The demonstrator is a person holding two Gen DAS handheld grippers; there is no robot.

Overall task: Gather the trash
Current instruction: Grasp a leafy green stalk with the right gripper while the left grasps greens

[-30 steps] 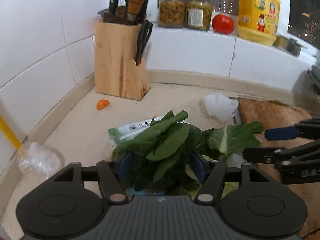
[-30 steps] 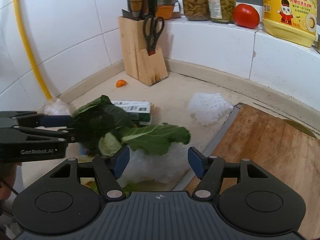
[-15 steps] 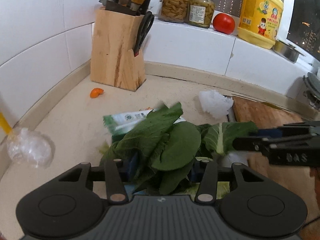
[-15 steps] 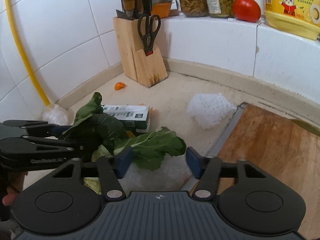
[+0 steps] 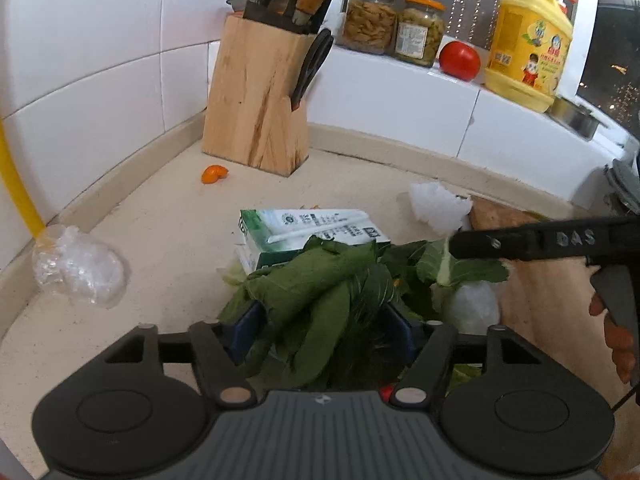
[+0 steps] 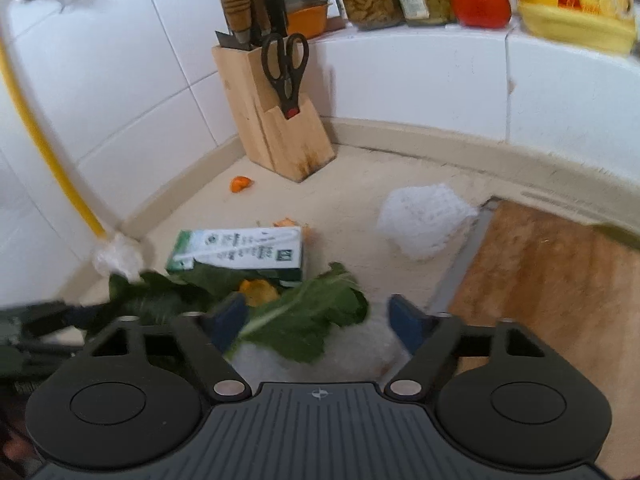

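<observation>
A bunch of dark green leaves lies on the beige counter in front of a green-and-white carton. My left gripper straddles the bunch, its jaws opening with the leaves between its blue pads. In the right wrist view, my right gripper is also opening. One leaf and a white plastic bag lie between its pads, with a gap beside the right pad. The right gripper's finger reaches in over the leaves. Loose on the counter are a white foam net, an orange peel and crumpled clear wrap.
A wooden knife block with scissors stands in the tiled corner. Two jars, a tomato and a yellow bottle sit on the ledge. A wooden cutting board lies to the right. A yellow hose runs down the left wall.
Both grippers squeezed in on the leaves half a second ago and now stand wider. The bunch sits lower, so more of the carton shows behind it.
</observation>
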